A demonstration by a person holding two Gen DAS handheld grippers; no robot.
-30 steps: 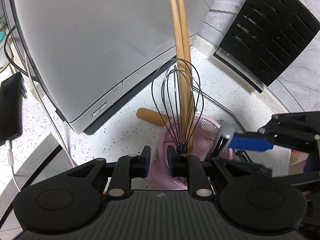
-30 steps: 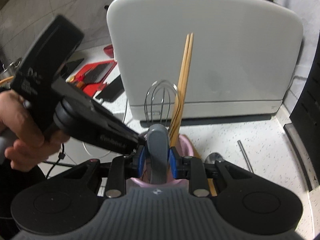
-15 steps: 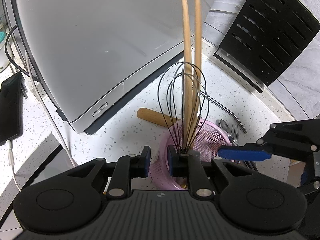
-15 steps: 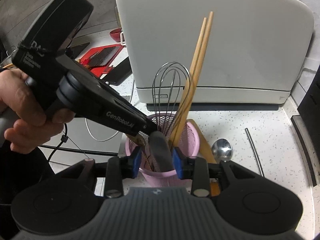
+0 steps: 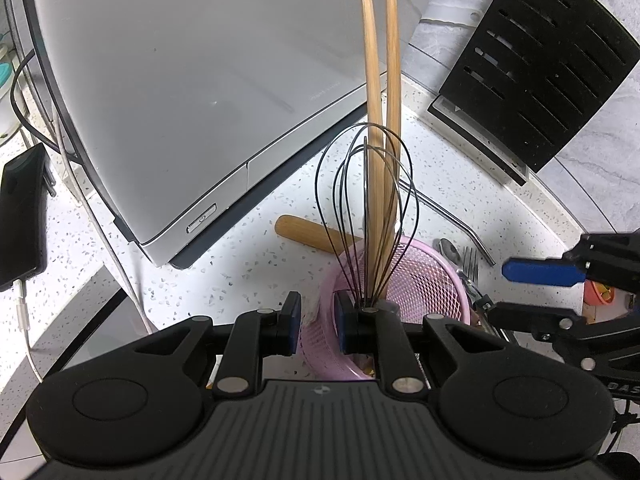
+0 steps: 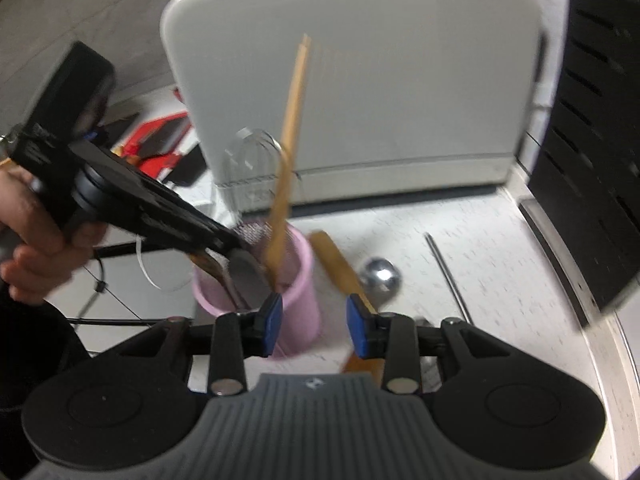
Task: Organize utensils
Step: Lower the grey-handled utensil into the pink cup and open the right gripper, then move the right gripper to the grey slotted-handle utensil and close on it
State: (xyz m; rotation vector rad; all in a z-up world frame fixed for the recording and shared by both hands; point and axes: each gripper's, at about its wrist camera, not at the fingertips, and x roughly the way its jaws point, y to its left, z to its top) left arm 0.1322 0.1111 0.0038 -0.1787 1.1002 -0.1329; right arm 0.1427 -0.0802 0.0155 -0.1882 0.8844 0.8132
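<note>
Since a second ago our right gripper [image 6: 314,330] has let go of the grey-handled utensil [image 6: 244,270], which now rests in the pink basket [image 5: 424,276], and has drawn back to the right; its jaws are parted and hold nothing. Our left gripper [image 5: 317,322] pinches the basket's rim. Readable writing: only "DAS" on the other tool's body. Two wooden chopsticks [image 5: 376,140] and a wire whisk [image 5: 366,216] stand near upright in the basket, long axes vertical, whisk loops upward
</note>
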